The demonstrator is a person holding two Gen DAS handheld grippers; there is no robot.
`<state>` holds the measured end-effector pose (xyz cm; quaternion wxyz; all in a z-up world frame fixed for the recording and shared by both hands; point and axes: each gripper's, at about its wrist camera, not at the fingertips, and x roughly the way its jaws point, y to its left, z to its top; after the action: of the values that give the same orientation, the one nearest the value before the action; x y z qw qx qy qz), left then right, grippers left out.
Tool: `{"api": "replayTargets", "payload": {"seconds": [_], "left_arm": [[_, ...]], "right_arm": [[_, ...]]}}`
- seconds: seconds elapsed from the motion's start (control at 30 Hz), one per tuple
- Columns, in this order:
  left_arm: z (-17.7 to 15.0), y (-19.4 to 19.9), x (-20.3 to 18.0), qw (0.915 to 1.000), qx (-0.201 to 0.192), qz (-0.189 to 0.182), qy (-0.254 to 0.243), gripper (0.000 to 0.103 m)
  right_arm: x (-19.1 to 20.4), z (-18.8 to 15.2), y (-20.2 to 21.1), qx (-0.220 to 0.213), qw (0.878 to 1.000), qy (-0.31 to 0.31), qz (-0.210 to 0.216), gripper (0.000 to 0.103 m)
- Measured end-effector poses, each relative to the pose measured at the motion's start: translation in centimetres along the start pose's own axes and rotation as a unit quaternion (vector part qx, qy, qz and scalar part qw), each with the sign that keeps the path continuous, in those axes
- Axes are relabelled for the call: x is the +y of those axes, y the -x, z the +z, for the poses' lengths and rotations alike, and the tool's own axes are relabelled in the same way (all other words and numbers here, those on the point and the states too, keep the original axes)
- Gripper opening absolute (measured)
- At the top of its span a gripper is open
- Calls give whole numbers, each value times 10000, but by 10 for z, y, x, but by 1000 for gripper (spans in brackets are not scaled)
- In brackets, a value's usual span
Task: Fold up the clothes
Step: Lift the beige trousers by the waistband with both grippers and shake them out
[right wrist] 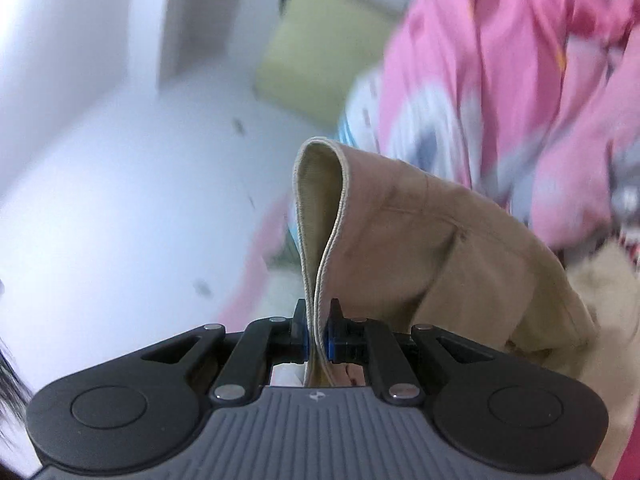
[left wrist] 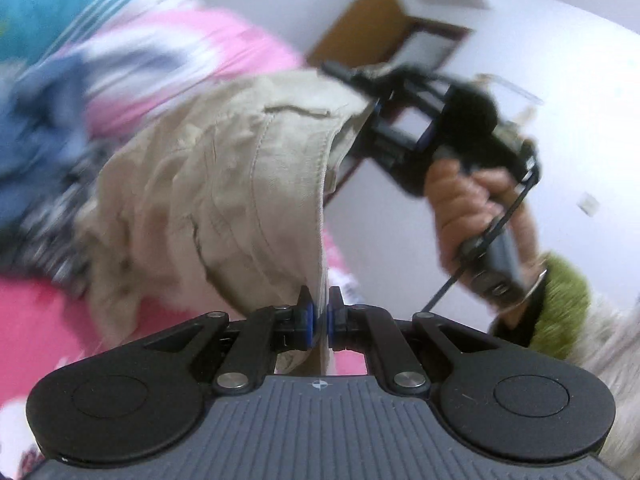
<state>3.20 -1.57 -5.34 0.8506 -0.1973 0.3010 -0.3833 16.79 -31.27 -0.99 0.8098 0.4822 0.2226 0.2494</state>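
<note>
A beige garment (left wrist: 224, 184) with stitched seams hangs in the air, held up between both grippers above a pink bed. My left gripper (left wrist: 320, 314) is shut on one hemmed edge of it, the cloth pinched between the blue pads. In the left wrist view the right gripper (left wrist: 374, 110) grips the far corner of the same garment, held by a hand (left wrist: 460, 200) in a green cuff. In the right wrist view my right gripper (right wrist: 318, 330) is shut on a doubled hem of the beige garment (right wrist: 440, 252), which loops up and drapes off to the right.
A heap of other clothes, blue (left wrist: 36, 120) and pink-and-white (left wrist: 160, 52), lies on the pink bedding (left wrist: 36, 320) at the left. Pink patterned fabric (right wrist: 500, 80) fills the right wrist view's upper right. White walls (right wrist: 100, 180) and a brown door frame (left wrist: 376, 28) stand behind.
</note>
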Motion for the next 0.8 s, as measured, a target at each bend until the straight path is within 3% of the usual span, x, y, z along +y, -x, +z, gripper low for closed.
{"api": "replayTargets", "payload": {"seconds": [0.2,0.3,0.47,0.63,0.7,0.8], "left_arm": [[35,-43,-100,9908,-172,-1013,-878,4],[47,-66,-148,9788,-293,-1606,-1236,4],[58,-104,-220,9495,-273,-2725,-1534,4],[77,-129,-267,9160,-408,-3715,-1461,4],[90,-135,-277,9033,-567,-4016,-1400,4],[104,-137,-284,8909,-843,-4271,-1297,4]], "right_arm": [[13,58,117,-1439,9887,66,416,9],[19,80,177,-2071,9767,154,547,9],[47,114,273,-2944,9528,593,447,10],[108,146,338,-3431,9285,1404,210,10],[133,160,346,-3414,9243,1700,150,10],[167,181,338,-3207,9218,2179,42,10]]}}
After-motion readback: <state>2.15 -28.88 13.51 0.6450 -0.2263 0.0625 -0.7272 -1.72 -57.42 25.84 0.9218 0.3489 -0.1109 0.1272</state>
